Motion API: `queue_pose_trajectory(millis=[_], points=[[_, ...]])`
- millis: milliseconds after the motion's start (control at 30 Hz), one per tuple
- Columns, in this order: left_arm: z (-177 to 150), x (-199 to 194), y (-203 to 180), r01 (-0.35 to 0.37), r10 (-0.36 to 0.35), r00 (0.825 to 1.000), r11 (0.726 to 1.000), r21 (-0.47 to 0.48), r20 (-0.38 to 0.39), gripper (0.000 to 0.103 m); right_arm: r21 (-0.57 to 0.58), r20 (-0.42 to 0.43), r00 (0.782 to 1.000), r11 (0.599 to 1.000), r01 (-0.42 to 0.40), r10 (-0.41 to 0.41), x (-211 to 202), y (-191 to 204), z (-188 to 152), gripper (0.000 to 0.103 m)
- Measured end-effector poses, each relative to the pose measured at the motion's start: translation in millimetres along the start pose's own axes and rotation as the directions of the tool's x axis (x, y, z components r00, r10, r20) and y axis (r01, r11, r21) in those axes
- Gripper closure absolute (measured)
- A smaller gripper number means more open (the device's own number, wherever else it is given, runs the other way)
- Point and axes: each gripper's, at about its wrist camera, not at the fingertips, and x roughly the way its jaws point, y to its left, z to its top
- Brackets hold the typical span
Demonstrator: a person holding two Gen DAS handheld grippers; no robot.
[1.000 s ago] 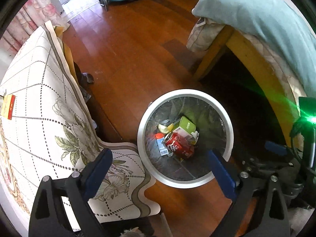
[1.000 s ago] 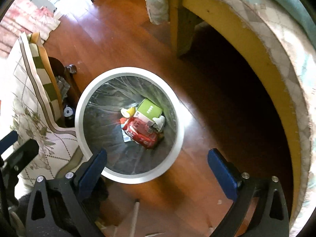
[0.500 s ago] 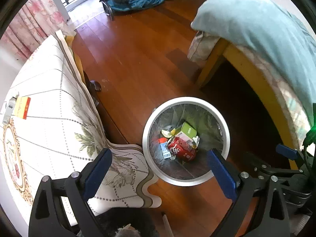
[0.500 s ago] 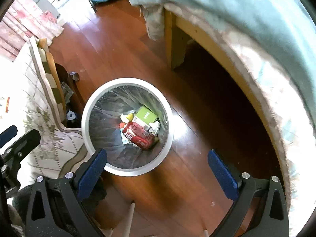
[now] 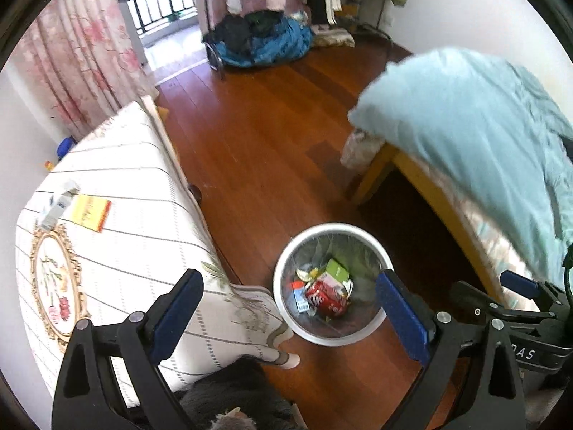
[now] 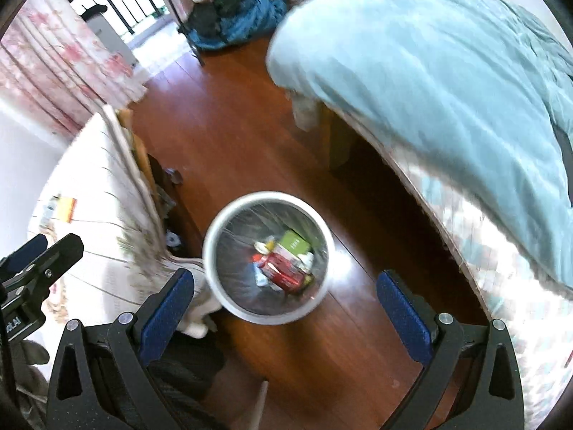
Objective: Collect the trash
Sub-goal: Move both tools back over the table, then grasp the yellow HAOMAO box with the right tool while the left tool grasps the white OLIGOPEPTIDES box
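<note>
A white round trash bin [image 5: 286, 308] [image 6: 229, 306] stands on the wooden floor, lined with a clear bag. Inside lie a red can [image 5: 327, 295] [image 6: 283, 274], a green box [image 5: 336, 270] [image 6: 293, 243] and other scraps. My left gripper [image 5: 290, 308] hangs open high above the bin, nothing between its blue pads. My right gripper [image 6: 286, 308] is also open and empty, above the bin's near rim. On the table [image 5: 118, 186] lie a yellow and red packet [image 5: 91, 212] [image 6: 66, 208] and a small white carton [image 5: 57, 206].
A floral-clothed table [image 6: 89, 215] runs along the left. A bed with a light blue duvet [image 5: 476, 136] [image 6: 447, 71] fills the right. A blue bundle [image 5: 265, 41] and hanging clothes sit at the far wall. Pink curtains [image 5: 78, 53] hang at the left.
Both grippers have risen and tilted up away from the bin, which now looks smaller and lower. More of the room, bed and tabletop has come into view.
</note>
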Motion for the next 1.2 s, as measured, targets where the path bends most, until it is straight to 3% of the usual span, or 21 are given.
queue_pose_trajectory(millis=[100, 233, 367, 533, 667, 800, 1000, 1033, 1067, 1133, 1200], points=[[8, -22, 25, -0.022, 0.024, 0.999, 0.999, -0.046, 0.044, 0.004, -0.033, 0.027, 0.999, 0.998, -0.045, 0.046, -18, 28, 12, 0.000], [14, -35, 92, -0.094, 0.107, 0.991, 0.984, -0.153, 0.080, 0.004, -0.143, 0.021, 0.993, 0.983, -0.111, 0.115, -17, 93, 30, 0.000], [3, -22, 185, -0.217, 0.234, 0.972, 0.932, -0.292, 0.026, 0.004, -0.300, -0.035, 0.983, 0.937, -0.180, 0.178, 12, 192, 39, 0.000], [-36, 19, 309, -0.382, 0.367, 0.923, 0.824, -0.418, -0.118, 0.004, -0.523, -0.177, 0.967, 0.814, -0.252, 0.185, 78, 341, 37, 0.000], [-64, 51, 372, -0.457, 0.410, 0.889, 0.784, -0.420, -0.202, 0.004, -0.686, -0.243, 0.968, 0.692, -0.223, 0.071, 131, 446, 31, 0.000], [-79, 73, 408, -0.491, 0.433, 0.871, 0.782, -0.384, -0.233, 0.004, -0.790, -0.262, 0.963, 0.586, -0.180, -0.057, 185, 516, 37, 0.000], [-72, 92, 432, -0.487, 0.434, 0.871, 0.819, -0.303, -0.229, 0.004, -0.858, -0.300, 0.936, 0.482, -0.180, -0.184, 231, 566, 44, 0.004], [-67, 93, 436, -0.487, 0.437, 0.871, 0.828, -0.280, -0.223, 0.004, -0.855, -0.315, 0.931, 0.480, -0.193, -0.186, 234, 566, 44, 0.017], [-61, 95, 437, -0.485, 0.440, 0.872, 0.836, -0.257, -0.214, 0.004, -0.851, -0.332, 0.924, 0.483, -0.207, -0.189, 238, 566, 45, 0.021], [-45, 96, 440, -0.471, 0.439, 0.879, 0.860, -0.198, -0.187, 0.004, -0.861, -0.313, 0.931, 0.469, -0.195, -0.188, 236, 565, 46, 0.032], [-25, 97, 441, -0.455, 0.436, 0.886, 0.882, -0.120, -0.156, 0.004, -0.845, -0.317, 0.930, 0.500, -0.189, -0.185, 234, 557, 58, 0.036]])
